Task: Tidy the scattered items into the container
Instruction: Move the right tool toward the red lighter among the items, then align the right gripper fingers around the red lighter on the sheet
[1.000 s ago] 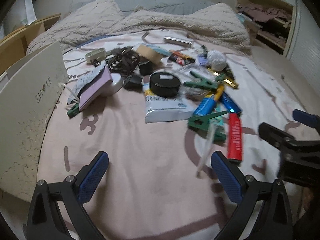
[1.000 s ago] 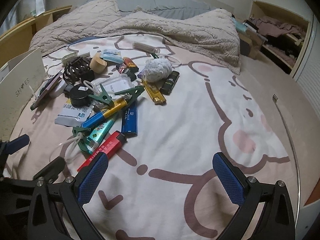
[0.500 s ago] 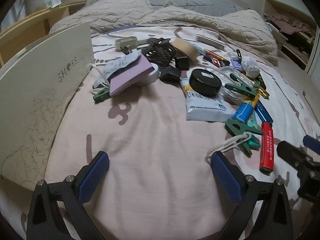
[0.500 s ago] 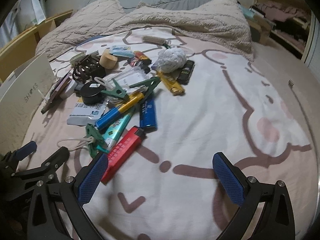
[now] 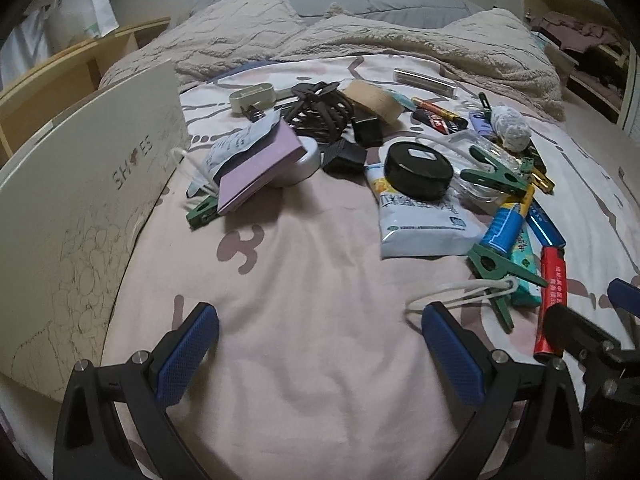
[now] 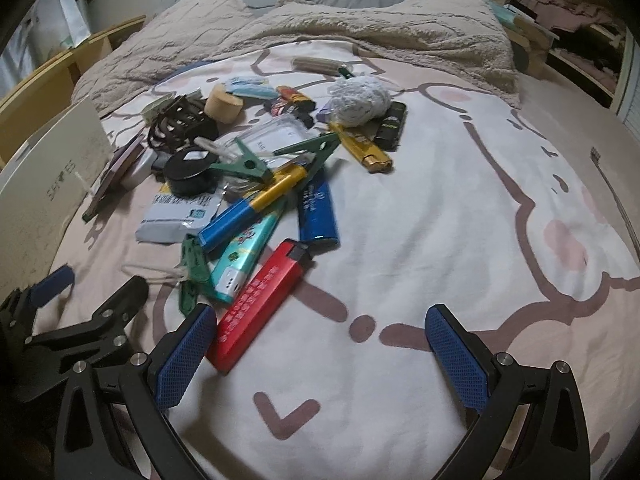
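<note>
Clutter lies in a loose heap across the middle of the bed [image 6: 440, 208], on a pink-and-white printed cover. The left tool [image 5: 320, 344] hangs over bare cover near the bed's front edge, its blue-padded fingers spread wide apart and holding nothing. The right tool [image 6: 320, 344] is likewise spread wide and empty, its left pad just beside the near end of a red lighter [image 6: 260, 304]. A white shoebox [image 5: 76, 216] stands along the bed's left edge, marked "SHOES" on its side wall; its inside cannot be seen. In the heap, a green clothespin [image 5: 500, 270] with a white cord loop lies next to the red lighter, with a teal lighter [image 6: 244, 256] and a blue lighter [image 6: 316, 216] close by. Further toward the head of the bed sit a black round tin [image 5: 418, 170] resting on a white packet [image 5: 424, 224], a purple notebook [image 5: 260, 168], and a white net ball [image 6: 360, 96]. A beige blanket [image 6: 320, 28] is bunched along the bed's far edge.
</note>
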